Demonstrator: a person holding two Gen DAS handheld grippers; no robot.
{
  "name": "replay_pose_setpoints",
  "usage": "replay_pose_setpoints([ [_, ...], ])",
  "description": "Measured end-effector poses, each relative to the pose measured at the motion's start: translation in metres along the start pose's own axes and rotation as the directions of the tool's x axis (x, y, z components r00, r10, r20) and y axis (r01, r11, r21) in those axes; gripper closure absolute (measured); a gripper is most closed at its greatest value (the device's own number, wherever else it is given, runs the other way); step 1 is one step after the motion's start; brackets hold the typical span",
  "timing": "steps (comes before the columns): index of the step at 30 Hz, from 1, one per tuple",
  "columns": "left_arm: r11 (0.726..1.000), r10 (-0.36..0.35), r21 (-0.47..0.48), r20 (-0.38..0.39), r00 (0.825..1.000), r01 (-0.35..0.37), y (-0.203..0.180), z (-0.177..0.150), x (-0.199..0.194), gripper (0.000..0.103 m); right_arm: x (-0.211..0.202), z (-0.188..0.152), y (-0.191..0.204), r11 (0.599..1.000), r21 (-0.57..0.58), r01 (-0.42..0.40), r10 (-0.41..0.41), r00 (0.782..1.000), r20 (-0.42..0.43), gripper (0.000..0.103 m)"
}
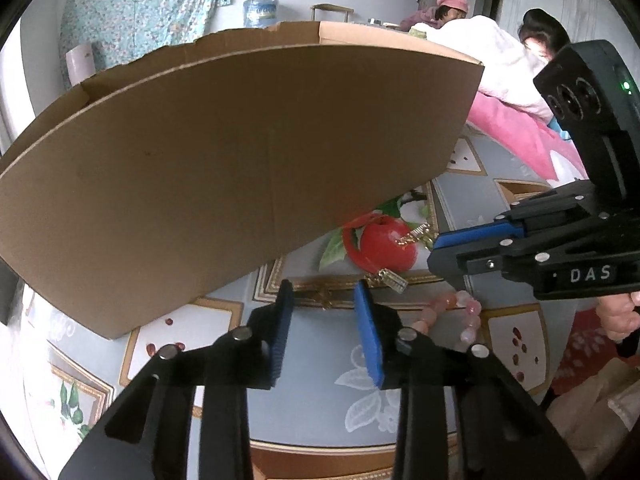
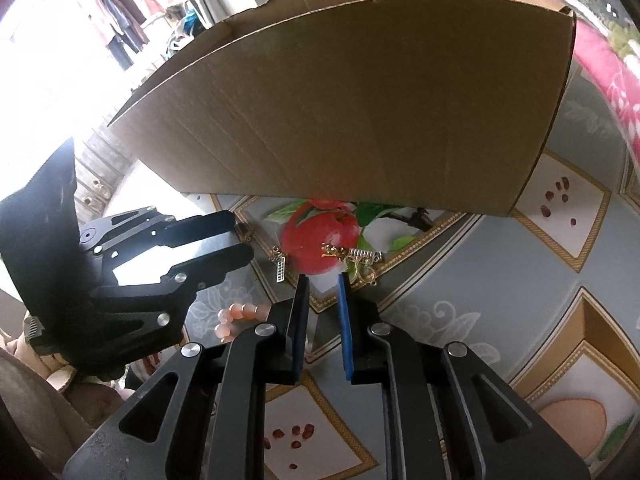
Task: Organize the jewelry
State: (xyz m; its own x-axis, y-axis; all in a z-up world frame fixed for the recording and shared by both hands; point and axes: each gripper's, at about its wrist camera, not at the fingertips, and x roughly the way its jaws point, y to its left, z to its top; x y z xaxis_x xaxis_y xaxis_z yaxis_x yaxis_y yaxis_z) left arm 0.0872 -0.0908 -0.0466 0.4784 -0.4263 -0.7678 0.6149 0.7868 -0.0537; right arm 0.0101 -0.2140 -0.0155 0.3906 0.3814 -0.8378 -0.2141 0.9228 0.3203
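Observation:
Jewelry lies on the patterned tablecloth point(image 1: 320, 380) in front of a cardboard box point(image 1: 240, 152). A silver bar earring point(image 1: 394, 280) sits just right of my left gripper point(image 1: 324, 294), which is open and empty. A gold piece point(image 1: 414, 236) lies on the printed red apple, near the right gripper point(image 1: 434, 252). A pink bead bracelet point(image 1: 452, 312) curls behind the left gripper's right finger. In the right wrist view the right gripper point(image 2: 322, 280) is open by a narrow gap, empty, just short of the gold pieces point(image 2: 360, 260). The bar earring point(image 2: 280, 268), bracelet point(image 2: 240, 316) and left gripper point(image 2: 240, 238) are at its left.
The tall box wall point(image 2: 360, 100) blocks the far side of the table. A pink blanket point(image 1: 520, 136) and a person in white point(image 1: 492, 52) are beyond the table on the right. A hand point(image 1: 620, 316) holds the right gripper's handle.

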Motion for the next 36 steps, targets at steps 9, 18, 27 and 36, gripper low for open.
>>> replay_pose_setpoints([
  [9, 0.997, 0.026, 0.073, 0.001, 1.0, -0.026, -0.004, 0.0, 0.001, 0.077, -0.002, 0.001, -0.005, 1.0, 0.009, -0.019, 0.019, 1.0, 0.005, 0.092],
  [18, 0.996, 0.013, 0.083, 0.004, 1.0, -0.014, -0.005, 0.0, 0.001, 0.084, -0.003, 0.001, -0.005, 1.0, 0.008, -0.015, 0.015, 1.0, 0.005, 0.092],
  [27, 0.997, 0.03, 0.073, 0.013, 0.999, -0.031, -0.005, -0.001, 0.001, 0.095, -0.007, -0.001, -0.003, 1.0, 0.015, 0.008, -0.008, 1.0, 0.008, 0.089],
  [36, 0.998, 0.031, 0.05, 0.011, 0.999, -0.032, 0.001, -0.011, -0.008, 0.095, -0.018, -0.005, 0.001, 1.0, 0.003, 0.02, -0.02, 1.0, 0.019, 0.087],
])
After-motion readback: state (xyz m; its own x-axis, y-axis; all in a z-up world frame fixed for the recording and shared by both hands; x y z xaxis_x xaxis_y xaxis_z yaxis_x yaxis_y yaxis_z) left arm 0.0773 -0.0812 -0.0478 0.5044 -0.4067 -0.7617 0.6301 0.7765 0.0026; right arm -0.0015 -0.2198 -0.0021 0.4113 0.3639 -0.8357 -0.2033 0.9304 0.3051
